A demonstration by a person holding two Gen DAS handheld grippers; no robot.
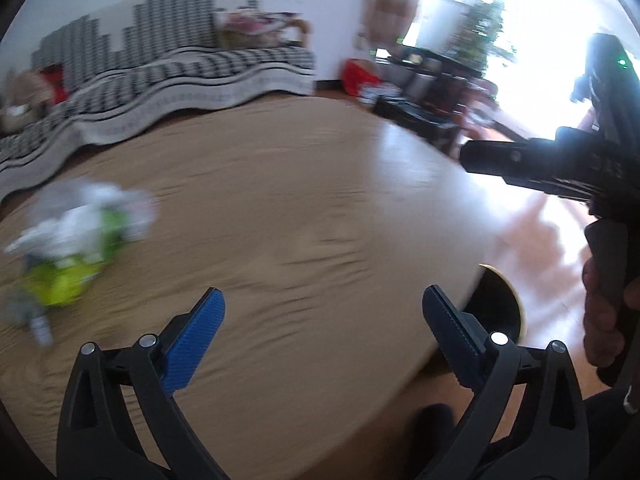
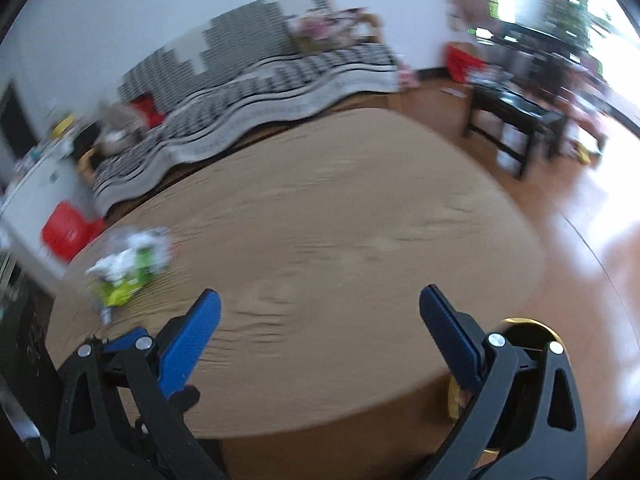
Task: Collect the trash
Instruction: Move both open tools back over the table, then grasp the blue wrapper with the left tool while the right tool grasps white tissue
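Note:
A blurred pile of trash [image 1: 80, 236], white crumpled paper and lime-green wrappers, lies on the left of a table with a tan cloth [image 1: 300, 220]. It also shows in the right wrist view [image 2: 128, 268]. My left gripper [image 1: 324, 320] is open and empty above the table's near side, well right of the trash. My right gripper [image 2: 320, 320] is open and empty over the table's near edge; its black body [image 1: 560, 168] shows at the right of the left wrist view. A black bin with a yellow rim [image 2: 528, 332] stands below the table's right edge, also in the left wrist view [image 1: 500, 304].
A sofa with a black-and-white striped cover [image 2: 260, 92] runs behind the table. A dark low table [image 2: 516, 120] stands at the back right on a shiny wooden floor [image 2: 592, 240]. A red stool [image 2: 68, 236] sits at the left.

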